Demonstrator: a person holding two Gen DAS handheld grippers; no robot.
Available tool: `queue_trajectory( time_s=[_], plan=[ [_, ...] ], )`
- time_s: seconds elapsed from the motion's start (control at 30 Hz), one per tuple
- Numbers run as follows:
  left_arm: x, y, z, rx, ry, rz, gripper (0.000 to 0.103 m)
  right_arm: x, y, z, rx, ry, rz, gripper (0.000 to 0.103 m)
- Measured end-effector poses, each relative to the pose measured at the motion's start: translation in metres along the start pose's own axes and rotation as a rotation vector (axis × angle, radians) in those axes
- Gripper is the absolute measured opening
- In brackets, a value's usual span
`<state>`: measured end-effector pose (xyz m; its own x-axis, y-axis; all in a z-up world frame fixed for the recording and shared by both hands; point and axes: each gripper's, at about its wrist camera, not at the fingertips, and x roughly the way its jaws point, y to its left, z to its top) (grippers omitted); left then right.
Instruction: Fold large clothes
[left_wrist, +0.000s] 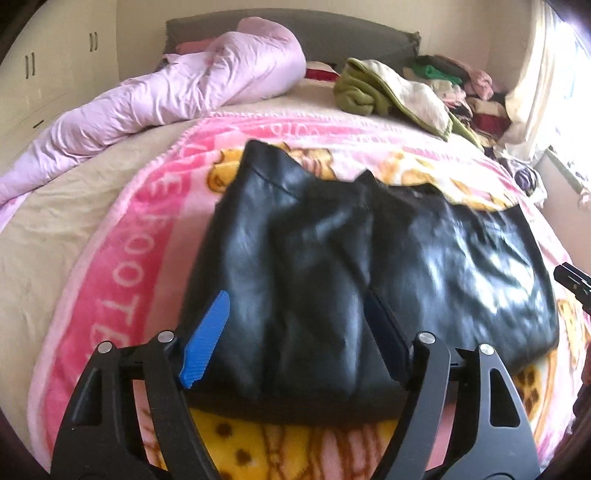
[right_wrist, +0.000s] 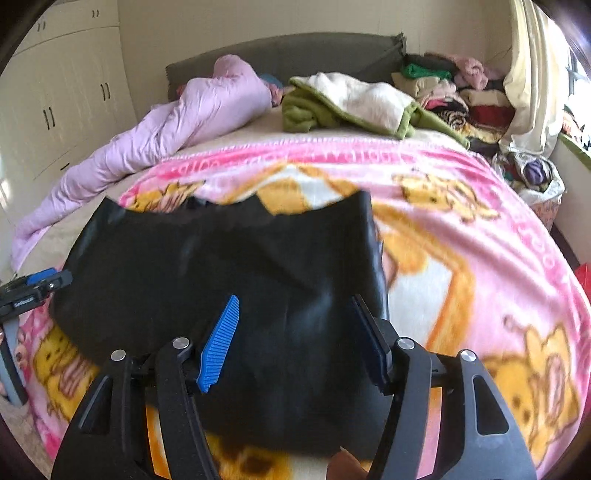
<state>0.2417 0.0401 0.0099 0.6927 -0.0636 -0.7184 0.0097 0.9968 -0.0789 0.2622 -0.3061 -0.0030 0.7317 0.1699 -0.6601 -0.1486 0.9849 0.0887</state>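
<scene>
One black garment, two grippers, one pink blanket, one lilac duvet

bed: pink cartoon blanket | lilac duvet (crumpled) | green-and-cream throw | clothes pile

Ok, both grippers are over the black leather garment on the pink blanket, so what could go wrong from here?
1. The shiny black leather garment looks slick and bulky; either open gripper, left or right, may slip off or catch only its top layer.
2. The fluffy pink cartoon blanket lies directly beneath, so a low pinch might grab it too.
3. The garment's far edge looks uneven, so the next fold may end up crooked.
</scene>
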Motion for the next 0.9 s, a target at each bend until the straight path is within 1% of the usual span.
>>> queue_trajectory(
  time_s=[0.13,0.27,0.4,0.47,0.5,0.57,0.67,0.8,0.9],
  plan=[
    [0.011,-0.002,0.024,-0.019,0.008,-0.001,0.067,0.018,0.003,0.021,-0.001,0.005,0.003,0.058],
    [0.029,-0.008,0.047,-0.029,0.021,0.016,0.067,0.047,0.003,0.041,-0.017,0.029,-0.022,0.057],
    [0.057,-0.001,0.059,-0.116,0.063,0.023,0.067,0.075,0.0,0.047,-0.007,0.075,-0.051,0.057],
    [0.067,0.0,0.059,-0.132,0.075,0.016,0.067,0.087,-0.006,0.046,0.004,0.096,-0.069,0.057],
    [0.075,-0.001,0.058,-0.126,0.091,0.035,0.067,0.092,-0.009,0.044,0.012,0.106,-0.071,0.056],
    [0.089,-0.002,0.054,-0.102,0.12,0.056,0.067,0.101,-0.018,0.04,0.047,0.132,-0.059,0.054],
    [0.101,-0.004,0.049,-0.064,0.139,0.072,0.067,0.111,-0.023,0.034,0.064,0.162,-0.049,0.052],
    [0.109,0.002,0.045,-0.069,0.148,0.053,0.067,0.123,-0.027,0.028,0.082,0.189,-0.041,0.052],
    [0.106,0.002,0.045,-0.067,0.131,0.044,0.066,0.123,-0.028,0.027,0.091,0.188,-0.032,0.052]
  ],
)
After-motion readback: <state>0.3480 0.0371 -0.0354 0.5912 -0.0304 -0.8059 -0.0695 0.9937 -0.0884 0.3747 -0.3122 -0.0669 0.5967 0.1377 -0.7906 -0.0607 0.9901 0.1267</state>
